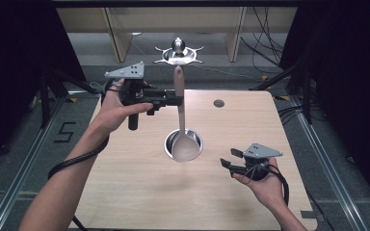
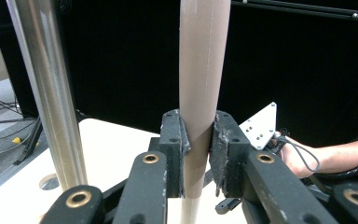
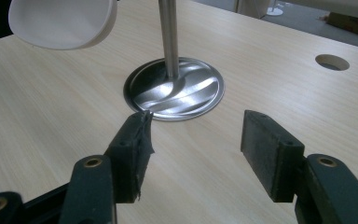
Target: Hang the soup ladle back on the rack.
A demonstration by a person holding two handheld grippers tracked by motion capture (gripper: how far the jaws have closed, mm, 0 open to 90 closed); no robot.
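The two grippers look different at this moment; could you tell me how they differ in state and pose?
The left gripper is shut on the spoon handle and raised; the right gripper is open, holding nothing, low near the table. The left points sideways toward the stand. Both are hand-held, black-jawed.

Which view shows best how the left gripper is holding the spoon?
The left gripper view: the spoon handle stands upright, pinched between the left gripper's pads. The high view shows the whole spoon hanging bowl-down over the metal stand base. The right gripper view catches just its bowl.
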